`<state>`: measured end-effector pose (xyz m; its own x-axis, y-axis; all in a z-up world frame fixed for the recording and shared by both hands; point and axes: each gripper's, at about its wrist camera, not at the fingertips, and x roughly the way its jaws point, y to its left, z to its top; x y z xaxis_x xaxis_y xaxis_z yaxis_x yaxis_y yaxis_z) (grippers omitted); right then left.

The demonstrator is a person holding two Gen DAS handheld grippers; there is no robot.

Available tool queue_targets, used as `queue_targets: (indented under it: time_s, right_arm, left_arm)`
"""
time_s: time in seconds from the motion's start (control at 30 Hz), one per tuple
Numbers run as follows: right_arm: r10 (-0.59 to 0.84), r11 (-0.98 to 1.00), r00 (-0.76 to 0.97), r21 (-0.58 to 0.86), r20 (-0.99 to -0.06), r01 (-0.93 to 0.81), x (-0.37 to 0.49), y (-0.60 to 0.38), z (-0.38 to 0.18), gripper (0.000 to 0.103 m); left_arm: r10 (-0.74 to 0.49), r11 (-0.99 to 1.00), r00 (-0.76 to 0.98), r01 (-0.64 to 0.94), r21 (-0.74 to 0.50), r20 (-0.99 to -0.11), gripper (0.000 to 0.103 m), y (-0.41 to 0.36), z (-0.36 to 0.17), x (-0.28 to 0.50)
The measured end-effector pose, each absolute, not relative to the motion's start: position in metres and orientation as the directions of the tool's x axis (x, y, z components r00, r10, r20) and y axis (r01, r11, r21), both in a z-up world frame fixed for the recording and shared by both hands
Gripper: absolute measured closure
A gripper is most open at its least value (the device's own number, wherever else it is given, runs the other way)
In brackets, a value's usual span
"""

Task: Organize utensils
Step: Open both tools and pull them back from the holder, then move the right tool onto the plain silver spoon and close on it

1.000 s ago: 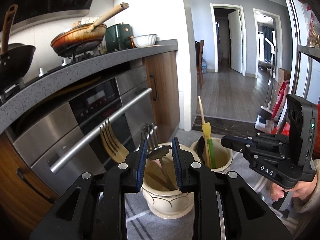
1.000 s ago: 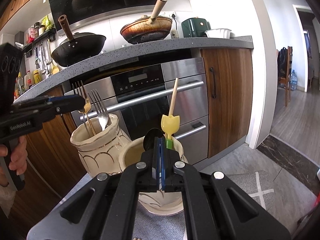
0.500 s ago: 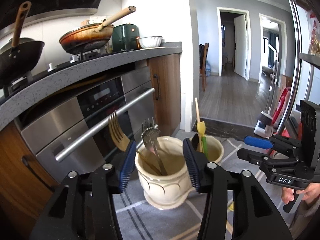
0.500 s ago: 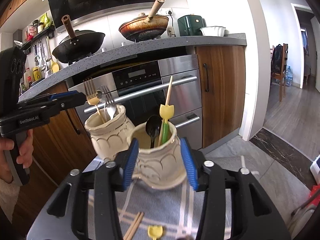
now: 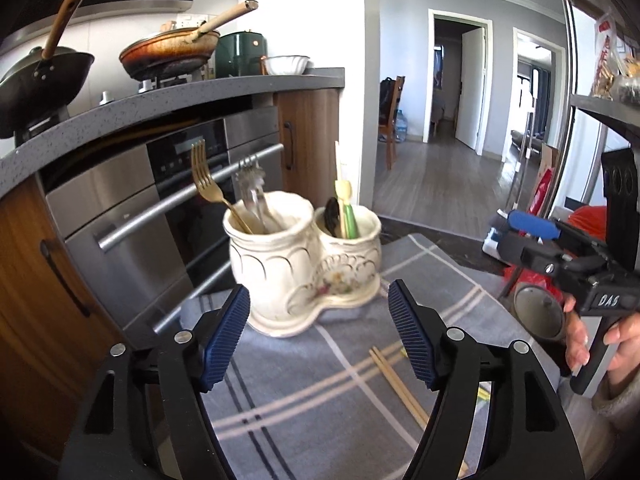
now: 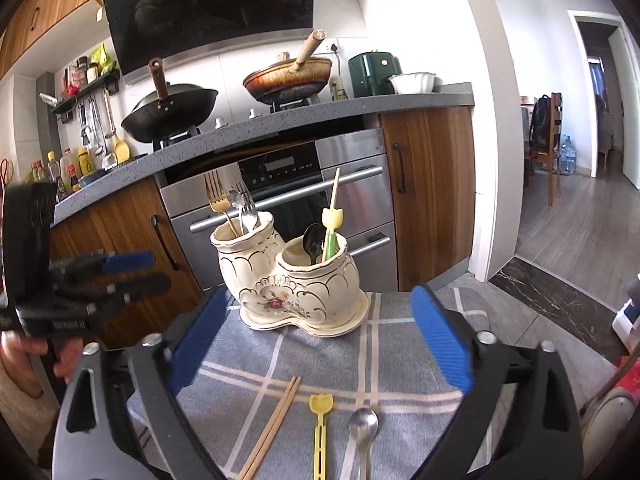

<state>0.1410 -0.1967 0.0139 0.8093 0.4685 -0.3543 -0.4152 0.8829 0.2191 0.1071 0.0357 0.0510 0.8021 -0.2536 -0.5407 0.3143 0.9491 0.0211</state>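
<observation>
A cream two-pot ceramic utensil holder (image 6: 296, 288) stands on a grey checked cloth (image 6: 360, 364); it also shows in the left wrist view (image 5: 300, 264). Its left pot holds a gold fork (image 6: 218, 204) and silver forks (image 6: 246, 210). Its right pot holds a black spoon (image 6: 312, 240), a yellow-green utensil (image 6: 332, 224) and a chopstick. On the cloth lie wooden chopsticks (image 6: 276, 420), a yellow utensil (image 6: 320, 428) and a silver spoon (image 6: 363, 432). My right gripper (image 6: 320, 348) is open and empty, short of the holder. My left gripper (image 5: 318, 336) is open and empty too.
Behind the holder are a steel oven (image 6: 288, 188) and wooden cabinet doors (image 6: 428, 200). Two woks (image 6: 172, 108) sit on the grey counter above. The cloth's far edge drops to the floor on the right (image 6: 560, 288). A doorway opens to a hallway (image 5: 452, 152).
Both grippers opened wide and pulled back from the holder. The utensils that they held now stand in the pots. The loose utensils on the cloth came into view.
</observation>
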Motion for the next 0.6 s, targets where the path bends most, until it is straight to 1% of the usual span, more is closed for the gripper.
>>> queue_targets:
  time_s: [0.1,0.17,0.27,0.37,0.43,0.47,0.53,0.6]
  right_arm:
    - [0.449,0.891,0.831,0.227,-0.329,-0.392,0.131,-0.207,0.015,0.005]
    - [0.428,0.900,0.841,0.234,-0.330,-0.367,0.129,-0.212,0.012,0.005]
    - [0.376,0.922,0.854,0.234,-0.359,-0.308,0.131,-0.218,0.000,0.005]
    - [0.319,0.943,0.872,0.217,-0.371,-0.253,0.135,-0.223,-0.016,0.005]
    - [0.291,0.954,0.867,0.195,-0.404,-0.230,0.138,-0.224,-0.024,0.005]
    - [0.280,0.958,0.862,0.177,-0.423,-0.225,0.140,-0.224,-0.029,0.005]
    - [0.274,0.961,0.859,0.146,-0.432,-0.233,0.141,-0.223,-0.035,0.005]
    - [0.294,0.955,0.844,0.108,-0.448,-0.276,0.143,-0.220,-0.042,0.005]
  left_arm:
    - [-0.277,0.945,0.788,0.326,-0.009,-0.549,0.026,0.026,0.042,0.100]
    - [-0.291,0.943,0.778,0.332,-0.029,-0.557,0.025,0.018,0.034,0.099]
    - [-0.292,0.943,0.768,0.330,-0.038,-0.570,0.024,0.008,0.022,0.100]
    - [-0.274,0.949,0.771,0.313,-0.033,-0.574,0.021,0.002,0.005,0.101]
    - [-0.278,0.950,0.760,0.310,-0.049,-0.588,0.020,0.001,-0.008,0.104]
    - [-0.278,0.949,0.748,0.309,-0.055,-0.602,0.020,0.001,-0.015,0.107]
    - [-0.260,0.953,0.739,0.302,-0.040,-0.621,0.020,0.000,-0.026,0.111]
    - [-0.246,0.955,0.737,0.295,-0.027,-0.630,0.020,0.000,-0.034,0.114]
